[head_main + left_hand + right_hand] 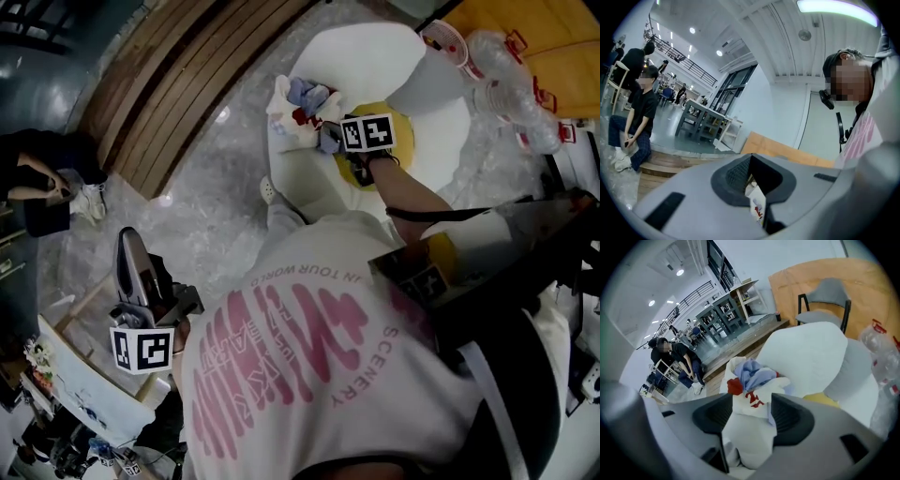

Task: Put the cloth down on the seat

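Our right gripper (750, 405) spreads wide, slack around the cloth (753, 380) between its jaws, white seat (811, 352) just ahead; left gripper (751, 173) pinches a white scrap (757, 205).

A crumpled white cloth with blue and red patches (298, 114) sits at the left edge of the rounded white seat (375, 56). The right gripper (328, 139) reaches over the seat, just beside the cloth. The left gripper (133, 253) hangs well apart from the seat.
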### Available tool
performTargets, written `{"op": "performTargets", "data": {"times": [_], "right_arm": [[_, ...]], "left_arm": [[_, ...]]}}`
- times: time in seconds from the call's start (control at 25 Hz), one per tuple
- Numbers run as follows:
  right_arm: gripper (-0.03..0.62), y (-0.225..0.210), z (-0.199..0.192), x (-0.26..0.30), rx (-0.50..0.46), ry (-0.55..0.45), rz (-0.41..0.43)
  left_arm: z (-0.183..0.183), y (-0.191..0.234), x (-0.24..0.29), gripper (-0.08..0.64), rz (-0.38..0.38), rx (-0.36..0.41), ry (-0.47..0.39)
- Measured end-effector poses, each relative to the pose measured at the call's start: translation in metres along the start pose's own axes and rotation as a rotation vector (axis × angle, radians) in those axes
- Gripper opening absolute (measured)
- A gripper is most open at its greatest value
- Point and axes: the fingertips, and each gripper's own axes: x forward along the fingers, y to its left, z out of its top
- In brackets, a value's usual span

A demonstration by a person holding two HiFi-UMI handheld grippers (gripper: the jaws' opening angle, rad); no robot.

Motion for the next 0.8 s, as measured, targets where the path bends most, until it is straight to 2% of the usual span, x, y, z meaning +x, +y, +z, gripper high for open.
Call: {"op": "performTargets", "data": {"times": [0.08,0.24,0.44,0.64,0.68,0.8], "right_arm": [[0.25,-0.004,0.012,-0.014,0.03,-0.065,0.024],[0.25,0.006,0.057,-0.049,0.075,-0.221,0.153],[0.25,0.03,0.106,-0.104,0.0,-0.36,0.293],[0.245,0.058,0.12,-0.164,-0.077,-0.455,0.445],[0.23,0.063,0.12,-0.176,-0.088,-0.464,0.474],[0.098,0.079,0.123,-0.209,-0.112,-0.508,0.559]], "left_arm": [[-0.002,-0.008,0.001,0.009,-0.005,0.007,0.003],[-0.005,-0.024,0.002,0.009,-0.01,0.009,-0.011],[-0.013,-0.053,0.005,0.009,-0.056,0.014,-0.02],[-0.028,-0.086,0.0,0.009,-0.083,0.03,-0.036],[-0.028,-0.091,-0.004,0.009,-0.077,0.041,-0.048],[-0.022,-0.095,-0.015,0.009,-0.043,0.04,-0.095]]}}
